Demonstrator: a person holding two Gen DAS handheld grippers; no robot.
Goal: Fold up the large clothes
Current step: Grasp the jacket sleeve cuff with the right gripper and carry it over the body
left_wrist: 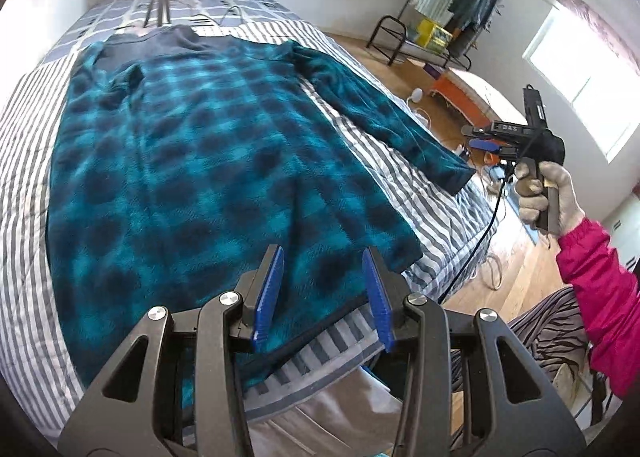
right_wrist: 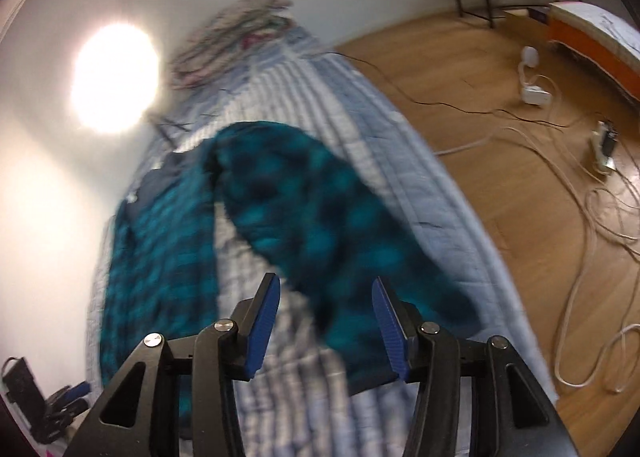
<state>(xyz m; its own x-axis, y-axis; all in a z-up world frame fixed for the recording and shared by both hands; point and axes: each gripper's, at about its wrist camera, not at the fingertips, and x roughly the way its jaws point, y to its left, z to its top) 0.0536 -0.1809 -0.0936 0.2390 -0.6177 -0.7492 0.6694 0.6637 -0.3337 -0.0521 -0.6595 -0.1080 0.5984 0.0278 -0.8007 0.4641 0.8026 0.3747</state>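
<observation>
A teal-and-navy plaid fleece garment lies spread flat, front down or up cannot be told, along the middle of a striped bed cover, its collar toward the far end and its hem at the near edge. One sleeve lies stretched out toward the cover's right edge, cuff nearly at the drop; the other sleeve is bunched against the body. This open layout probably readies the garment for a first fold.

The left gripper hovers over the hem near the near edge, jaws spread and empty. The right gripper is held in a gloved hand beyond the right edge, just off the cuff; its jaws are spread, holding nothing.

Only the left wrist view shows the whole garment, the hand, and a tripod at the far end. The right wrist view, motion-blurred, shows the sleeve running away from the right gripper, and cables on the wooden floor.
</observation>
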